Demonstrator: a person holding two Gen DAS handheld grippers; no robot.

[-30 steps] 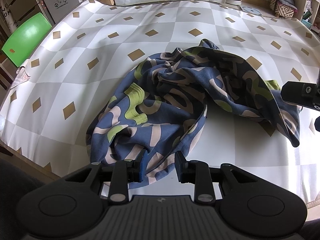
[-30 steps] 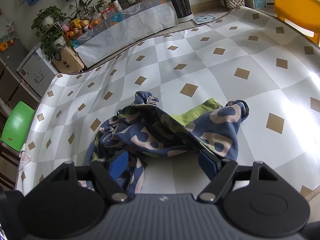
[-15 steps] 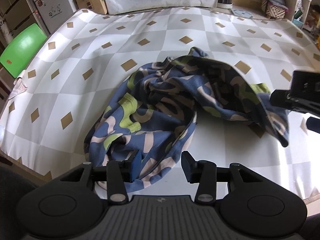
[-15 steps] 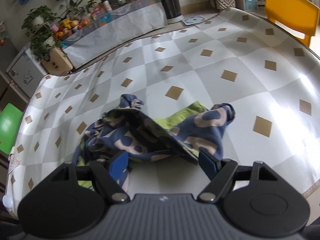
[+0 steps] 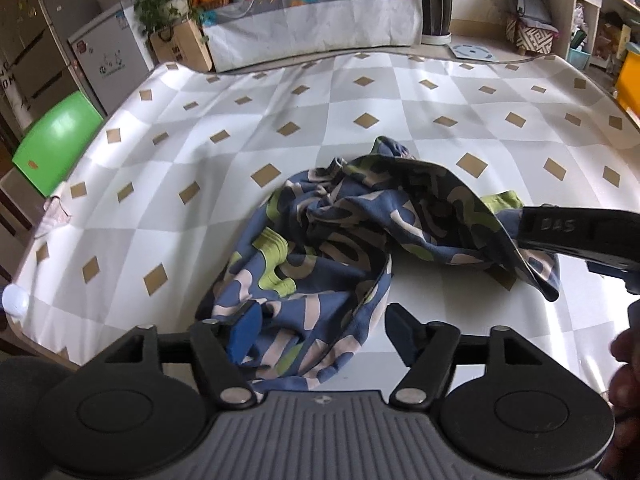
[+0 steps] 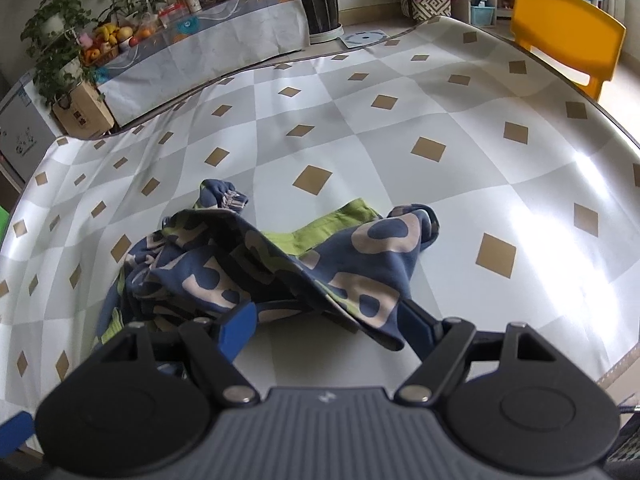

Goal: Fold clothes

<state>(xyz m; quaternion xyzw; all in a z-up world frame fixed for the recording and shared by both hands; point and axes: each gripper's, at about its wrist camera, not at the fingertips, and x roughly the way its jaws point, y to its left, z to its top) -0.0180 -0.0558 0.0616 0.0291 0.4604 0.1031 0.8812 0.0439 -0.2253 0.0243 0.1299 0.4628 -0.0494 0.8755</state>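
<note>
A crumpled garment (image 5: 328, 248), blue with beige and green shapes, lies on the checkered tablecloth (image 5: 280, 120). My left gripper (image 5: 322, 320) hovers over its near hem. Its jaws are opening; the hem lies loose between the fingers and the pads do not press on it. In the right wrist view the garment (image 6: 256, 264) rises in a tent-like fold toward my right gripper (image 6: 326, 320), which is open wide. The fold's edge hangs between its fingers and leans against the right finger (image 6: 416, 322). The right gripper (image 5: 576, 236) also shows at the garment's right end.
A green chair (image 5: 56, 140) stands past the table's left edge and a yellow chair (image 6: 568, 44) past its far right corner. A covered bench with fruit and plants (image 5: 304, 12) runs behind. A hand (image 5: 624, 380) shows at the right border. A small rag (image 5: 56, 212) lies on the left edge.
My left gripper's jaws have spread and let go of the hem, and the gripper has lifted and drawn back. The right gripper stays wide with the fold still raised.
</note>
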